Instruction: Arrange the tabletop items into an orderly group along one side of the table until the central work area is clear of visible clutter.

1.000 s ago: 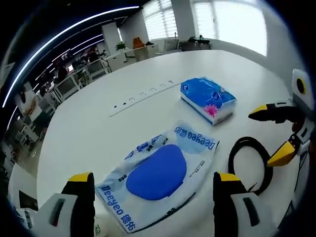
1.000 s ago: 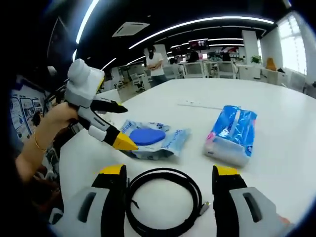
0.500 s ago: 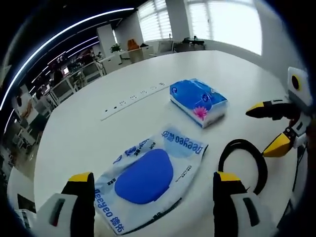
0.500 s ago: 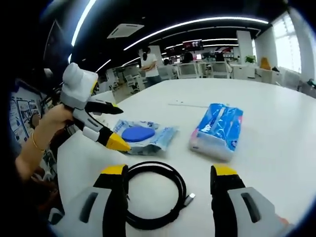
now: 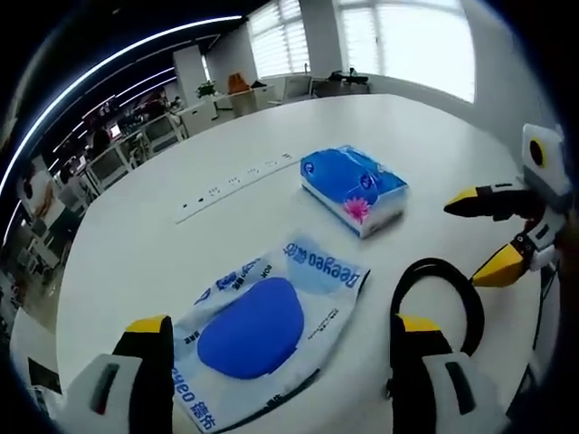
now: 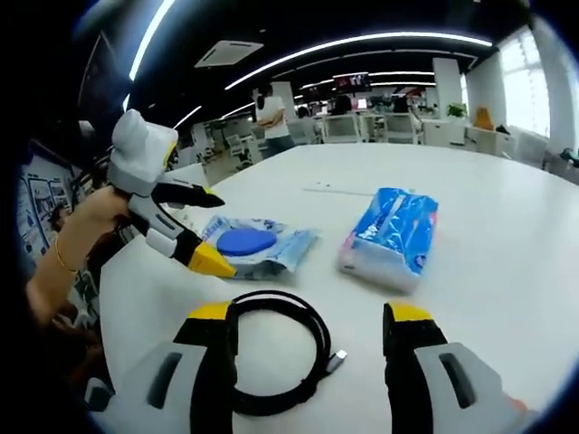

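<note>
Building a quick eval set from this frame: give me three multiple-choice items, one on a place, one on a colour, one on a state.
1. Where does the black cable lie in the right gripper view?
A. On top of the tissue pack
B. On the table between the right hand-held gripper's jaws
C. Hanging off the table edge

2. What colour is the oval lid on the wipes pack?
A. Blue
B. Red
C. Green

3. How do the jaws of the left hand-held gripper stand?
A. Shut on the cable
B. Shut on the wipes pack
C. Open, holding nothing

Answers:
1 B: the coil sits on the white table, in front of the right hand-held gripper.
2 A: the lid is solid blue in both views.
3 C: its yellow tips are spread apart, with nothing between them; the tissue pack lies untouched.
</note>
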`<state>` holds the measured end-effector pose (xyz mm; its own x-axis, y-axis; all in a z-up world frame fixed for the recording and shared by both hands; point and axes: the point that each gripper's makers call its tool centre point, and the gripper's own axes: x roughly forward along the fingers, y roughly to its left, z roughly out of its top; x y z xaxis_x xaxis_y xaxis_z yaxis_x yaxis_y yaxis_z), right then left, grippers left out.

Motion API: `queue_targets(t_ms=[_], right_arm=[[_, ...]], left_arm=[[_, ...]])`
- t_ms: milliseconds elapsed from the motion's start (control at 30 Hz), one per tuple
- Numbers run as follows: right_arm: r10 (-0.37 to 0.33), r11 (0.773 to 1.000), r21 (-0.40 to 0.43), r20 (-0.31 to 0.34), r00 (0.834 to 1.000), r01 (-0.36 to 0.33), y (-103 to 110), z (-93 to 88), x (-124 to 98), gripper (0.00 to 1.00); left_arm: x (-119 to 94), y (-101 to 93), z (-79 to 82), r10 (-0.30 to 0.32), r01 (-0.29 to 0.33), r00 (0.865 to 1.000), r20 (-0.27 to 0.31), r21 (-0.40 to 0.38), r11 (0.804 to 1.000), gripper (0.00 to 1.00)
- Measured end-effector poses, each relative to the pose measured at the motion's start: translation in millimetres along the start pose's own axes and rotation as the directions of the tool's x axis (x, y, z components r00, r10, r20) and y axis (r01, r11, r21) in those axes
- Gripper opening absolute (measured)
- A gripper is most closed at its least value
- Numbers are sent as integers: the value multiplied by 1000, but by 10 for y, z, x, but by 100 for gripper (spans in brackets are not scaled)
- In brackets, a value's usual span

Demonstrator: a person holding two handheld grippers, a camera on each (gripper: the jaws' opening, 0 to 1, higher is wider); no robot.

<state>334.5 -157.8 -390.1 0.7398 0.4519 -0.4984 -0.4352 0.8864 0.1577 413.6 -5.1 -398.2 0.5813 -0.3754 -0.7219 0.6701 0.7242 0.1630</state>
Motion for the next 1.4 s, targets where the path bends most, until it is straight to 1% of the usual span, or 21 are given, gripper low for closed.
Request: queue_targets(t_ms=[167,233,300,367,467,567,633,733,867,1000,1167,1233,1267,1400], right_arm=[[-5,1000,2,-6,1000,5,-25,-35,-16,61],[-13,1000,-1,-8,1000,13,-49,-50,-23,60],[-16,1000,-3,-8,1000,16,-66,-56,-28,60],[-18,1000,5,-7,1000,18,-91,-63,-34,60],[-16,1000,-1,3,1000,16,-102,-60,-44,59],[-21,1000,0,17,1000,21,-134,-53,-58,59],[-30,1000,-6,10,999,31,-159,-64,-64,57],[-47,999,-25,18,999,47,-196,-56,-78,56],[-46,999,-13,25,999,47,-233,-44,-109,54],[-64,998,-24,27,998,64,-283,-49,-123,53],[-63,998,-29,20,998,63,-310,-76,-130,52],[-65,997,-31,22,998,66,-329,-80,-135,52],[-68,997,-31,22,997,68,-339,-81,-138,52],[-82,996,-34,18,996,82,-394,-89,-153,50]], left_arm=[[5,-77,10,-5,5,1000,-2,4,1000,99],[-12,-139,-3,-13,13,1000,-3,11,1000,97],[-6,-156,18,-15,15,1000,0,13,1000,94],[-21,-178,20,-8,8,1000,7,3,1000,94],[-30,-232,28,-10,10,1000,21,1,1000,94],[-32,-319,10,-23,22,1000,15,11,1000,94],[-28,-351,28,-29,28,999,19,20,999,94],[-11,-372,65,-39,38,999,28,27,999,90],[-1,-394,110,-42,40,998,43,38,998,87],[-11,-449,152,-52,49,997,62,45,998,84],[13,-526,174,-61,56,996,70,65,996,84],[46,-544,208,-71,66,994,78,75,995,84],[56,-568,241,-79,72,992,97,78,994,84],[85,-604,268,-84,77,991,102,77,994,83]])
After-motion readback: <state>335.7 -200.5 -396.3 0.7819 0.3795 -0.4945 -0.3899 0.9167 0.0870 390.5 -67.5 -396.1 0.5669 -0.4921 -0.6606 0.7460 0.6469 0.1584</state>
